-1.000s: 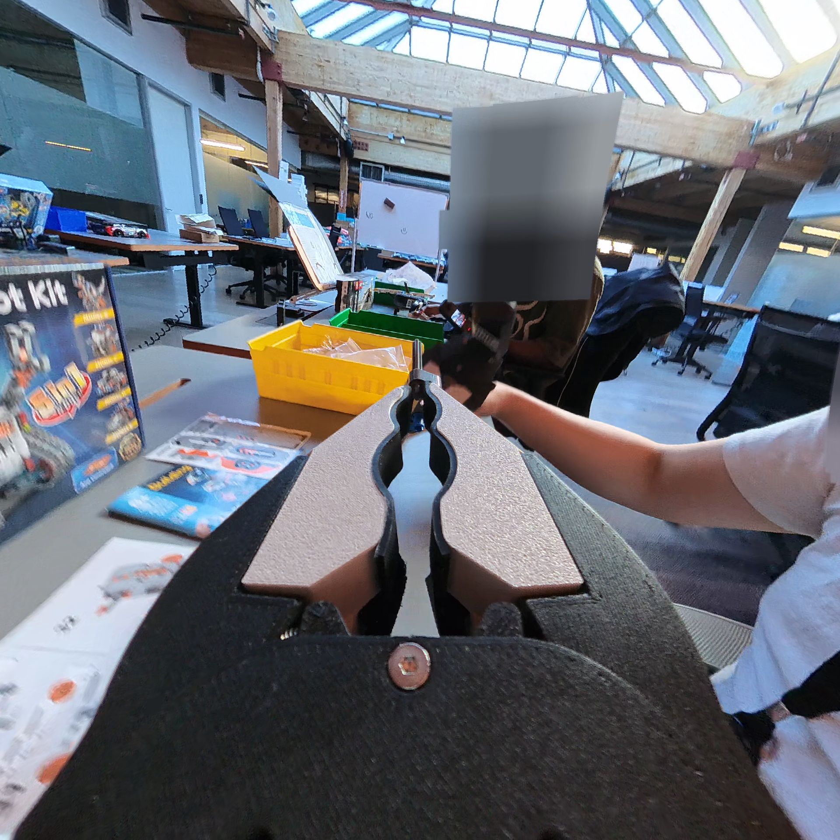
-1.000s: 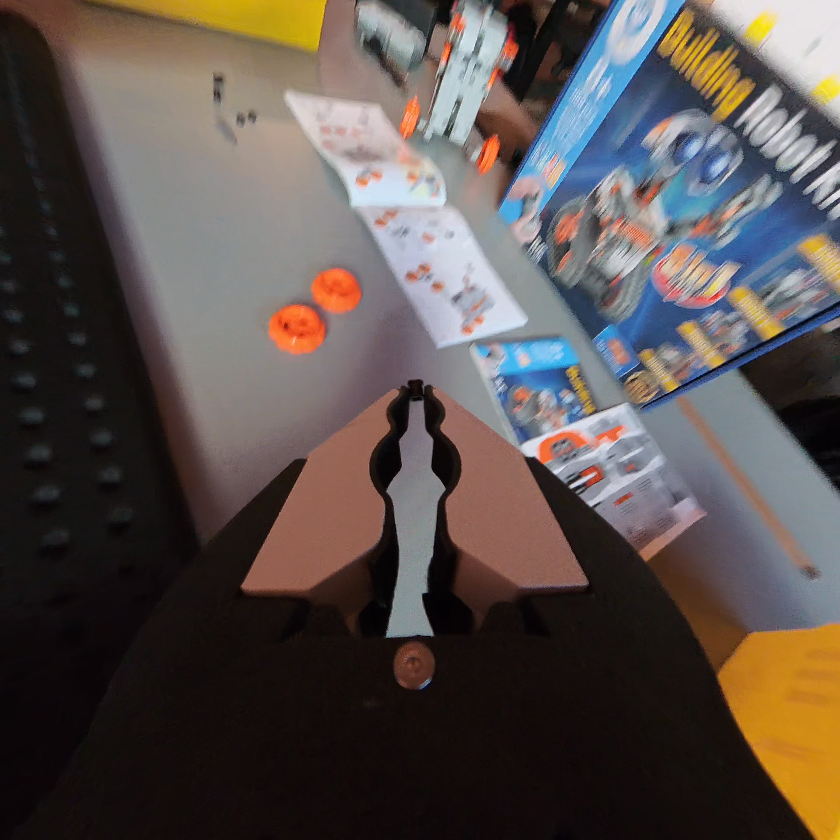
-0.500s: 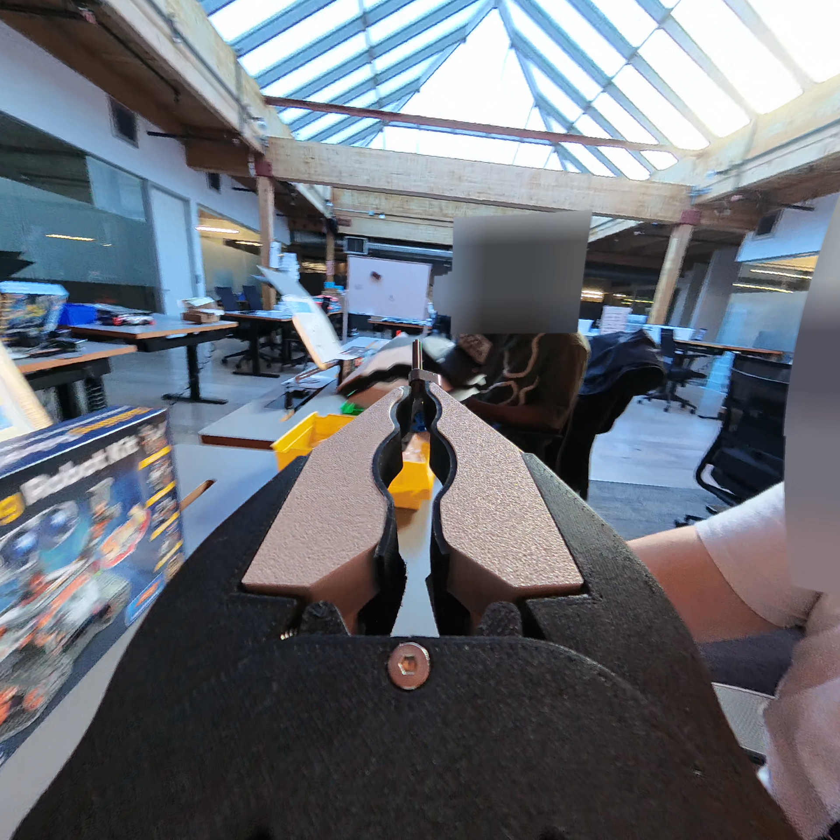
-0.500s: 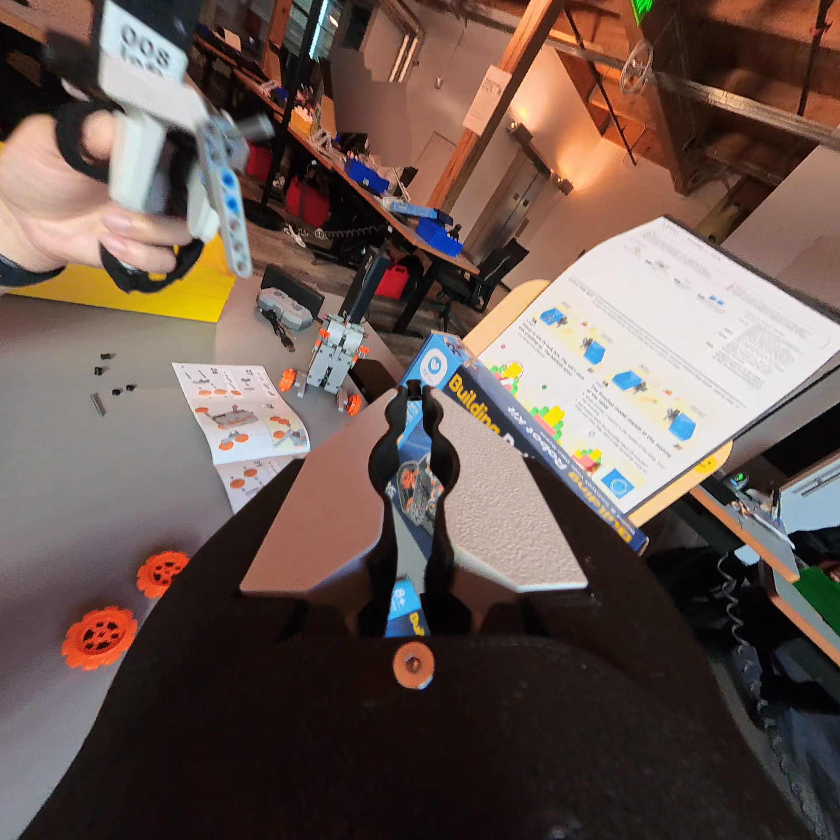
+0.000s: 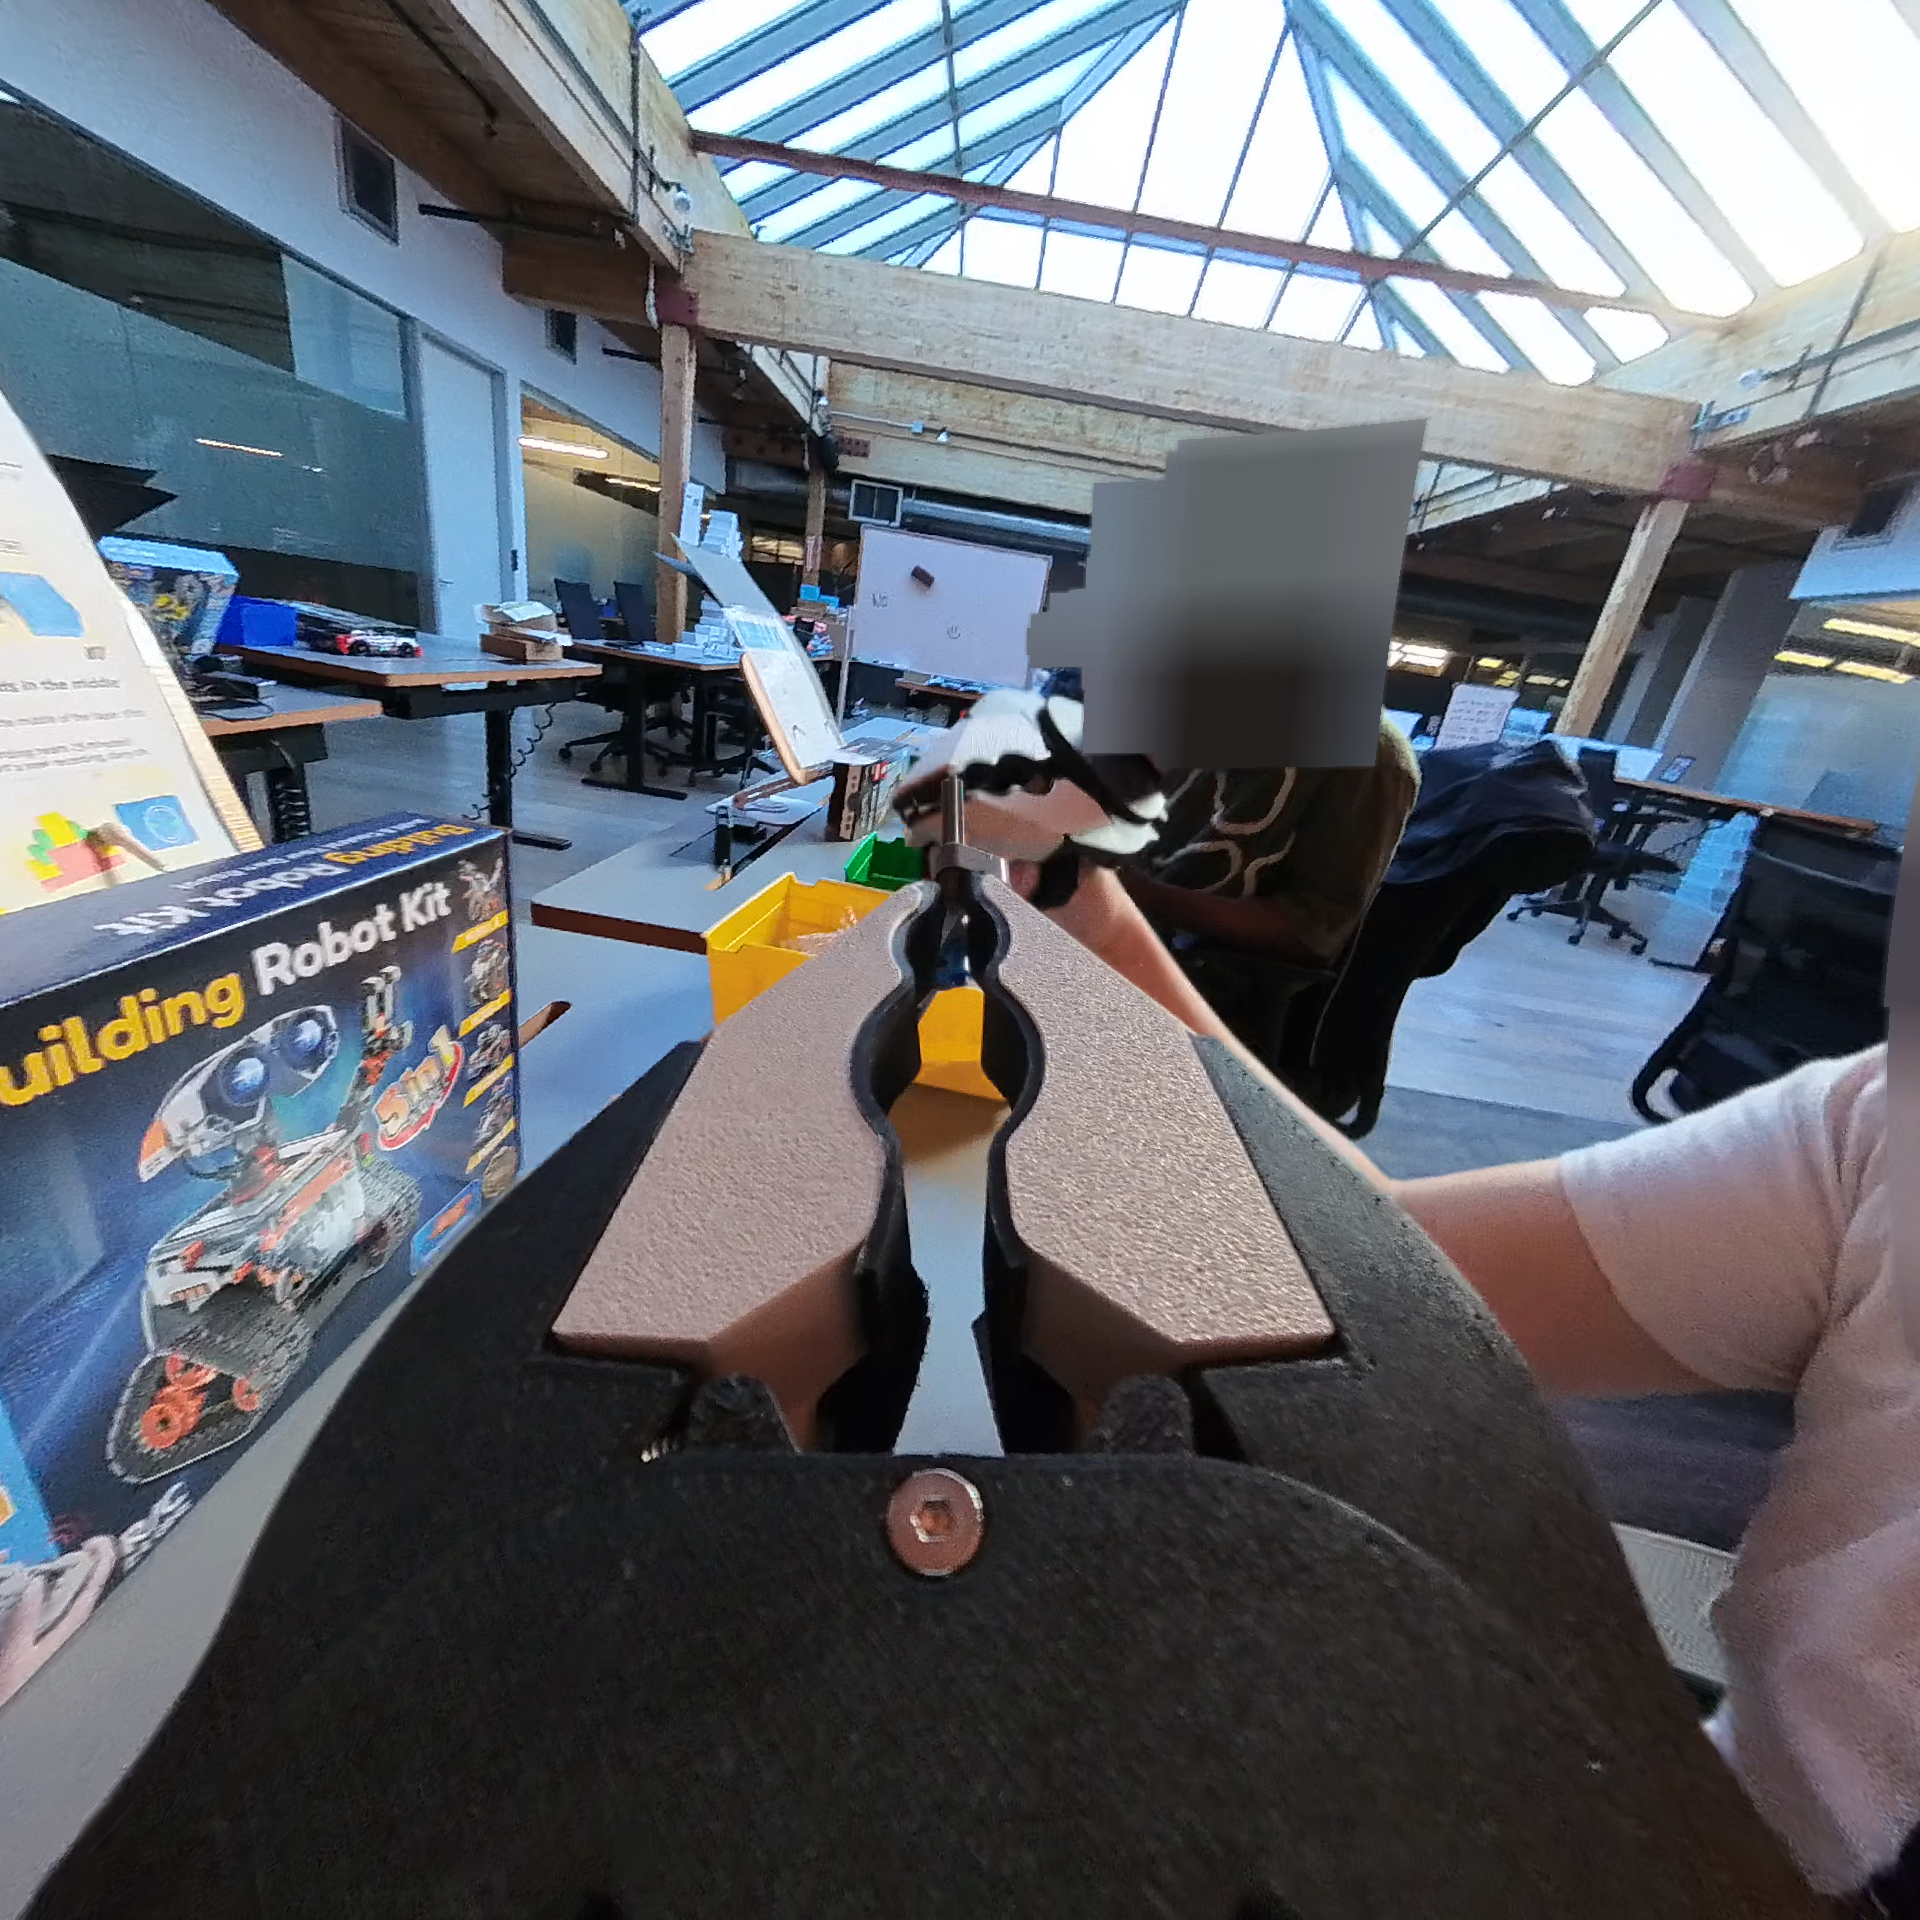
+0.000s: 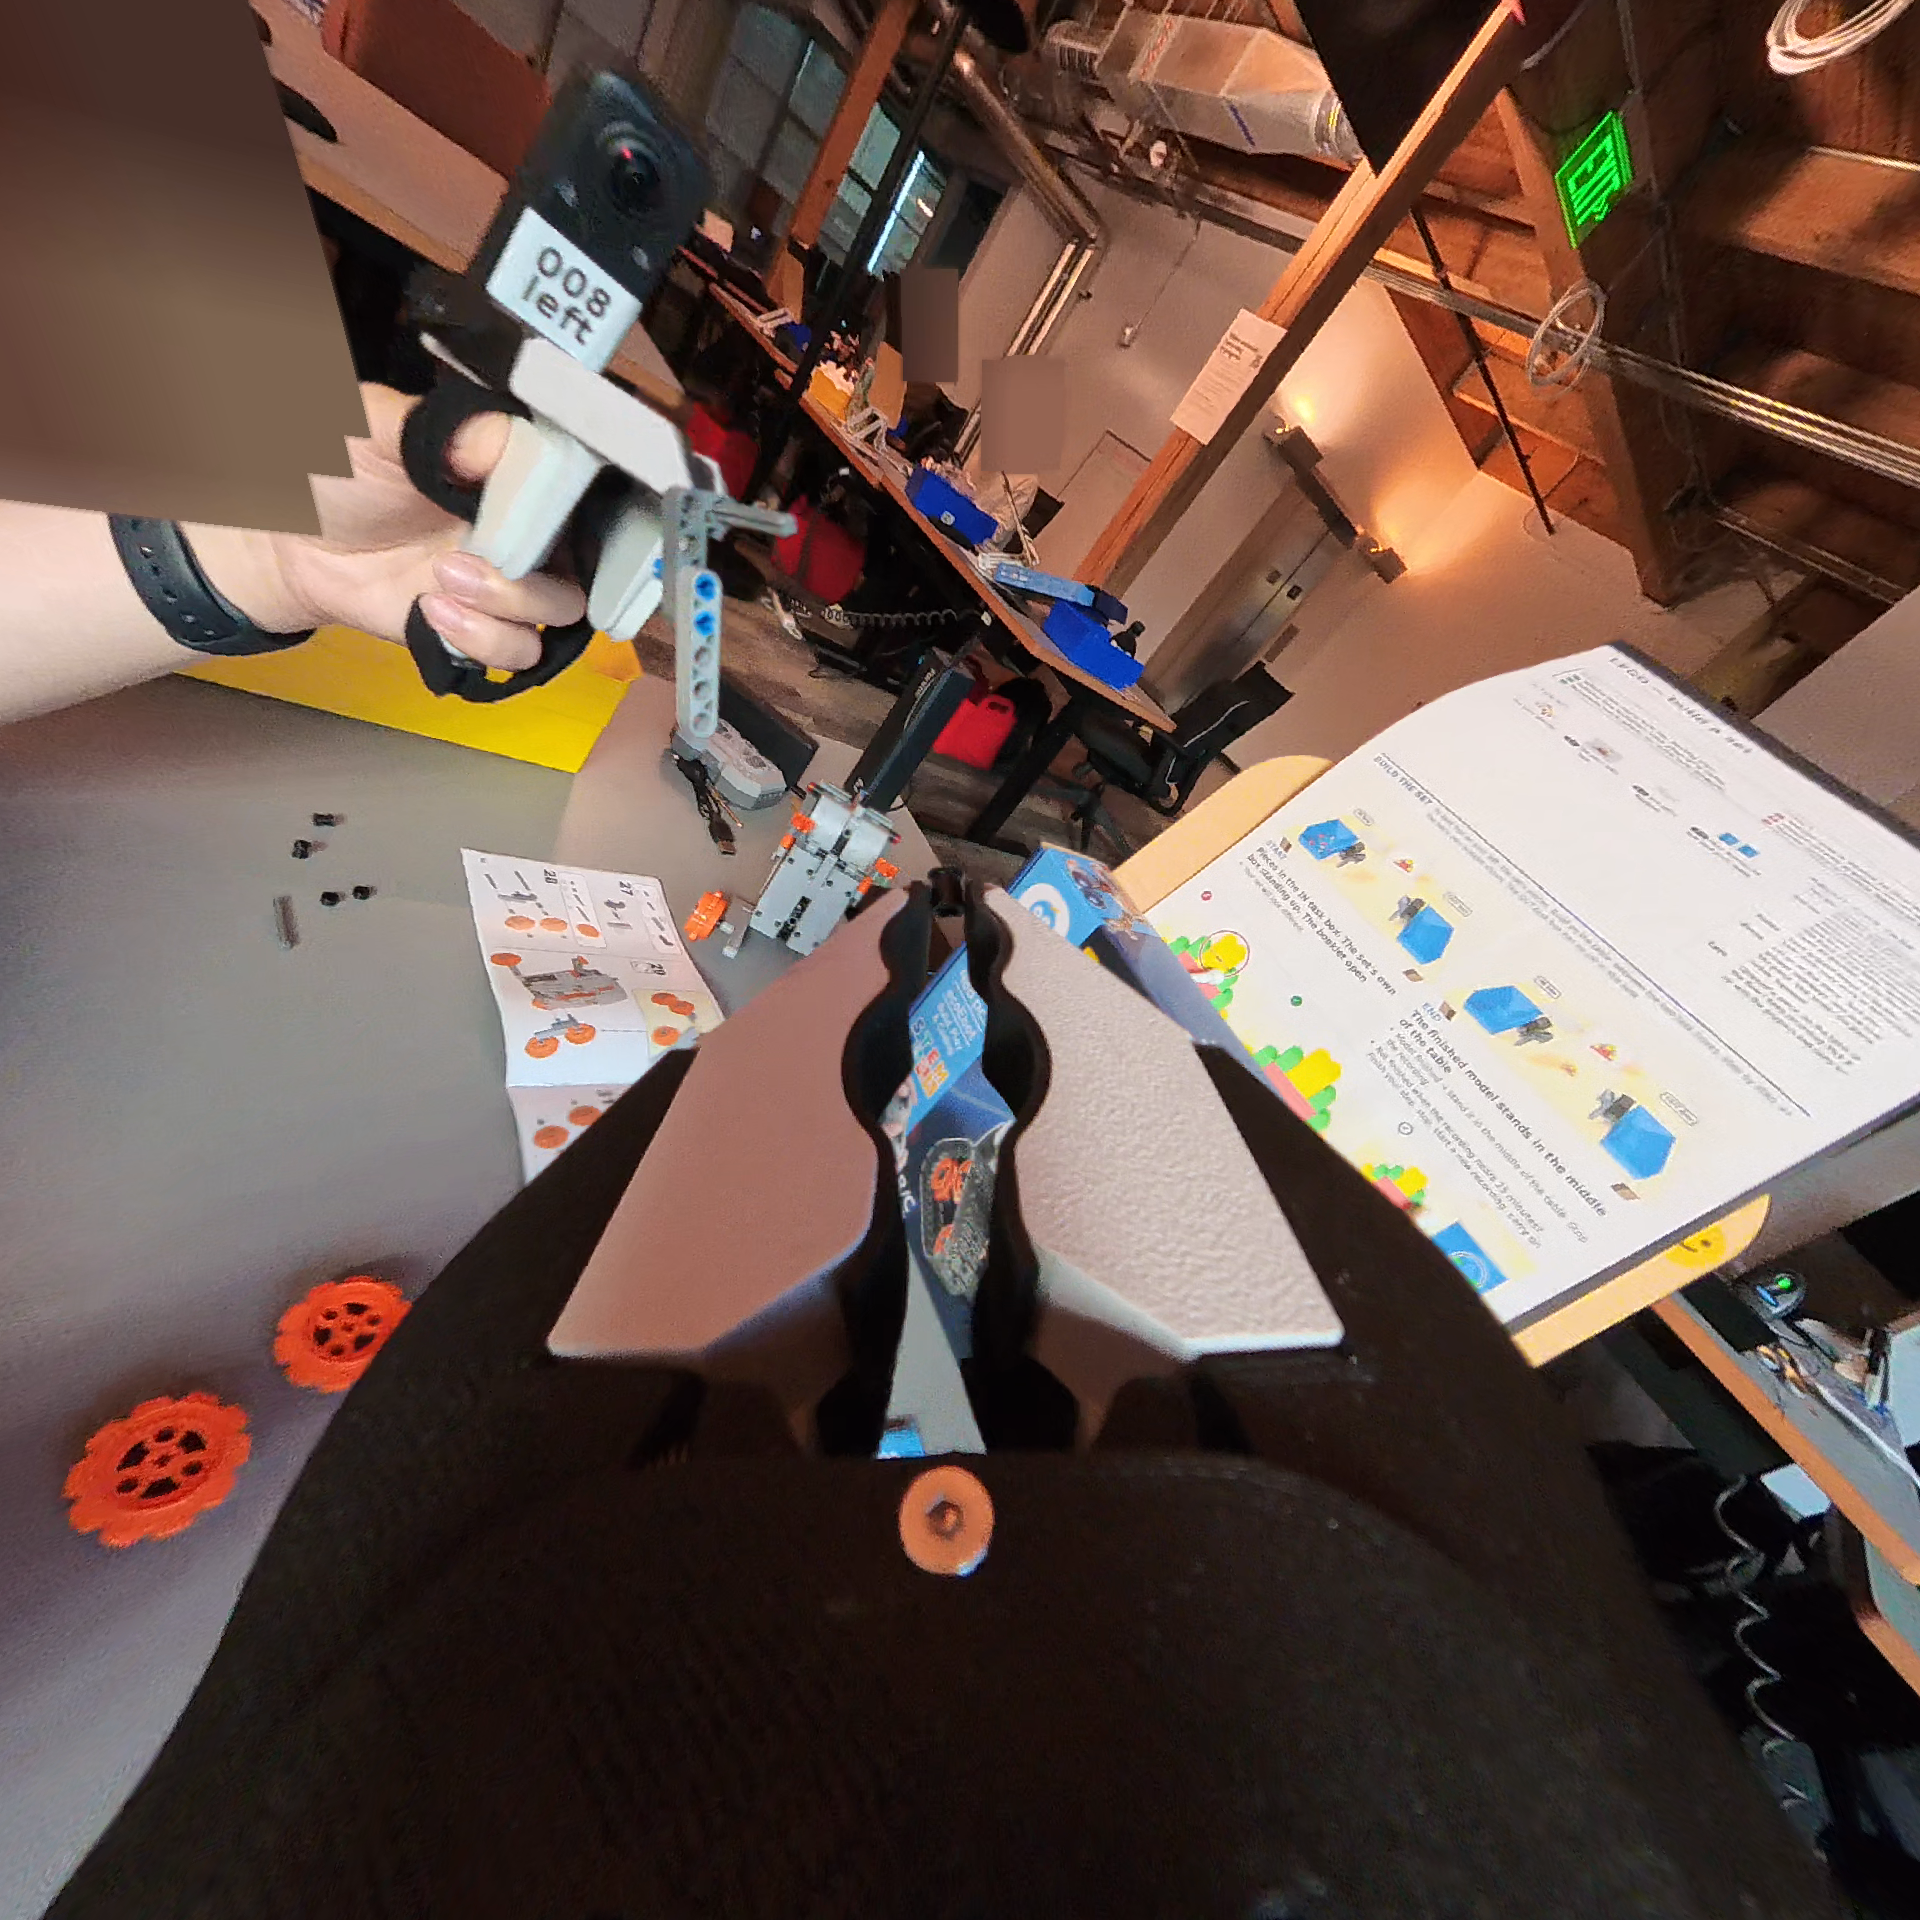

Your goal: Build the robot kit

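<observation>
My left gripper is shut on a grey holed beam with blue pins and holds it in the air above the table. The right wrist view shows this gripper in a person's hand at upper left, with the beam hanging down from its tips. My right gripper is shut, with nothing clear between its tips, and is raised over the grey table. Its tips point toward a partly built grey and orange model. In the left wrist view the right gripper sits just beyond the beam.
Two orange gear wheels lie at lower left, near a folded leaflet and small black pins. A blue kit box, a propped instruction sheet and a yellow bin stand around. A seated person is behind.
My right gripper has swung up from facing the tabletop to looking across it, so the left gripper and beam came into its view. My left gripper tilted up, then lowered slightly, still holding the beam.
</observation>
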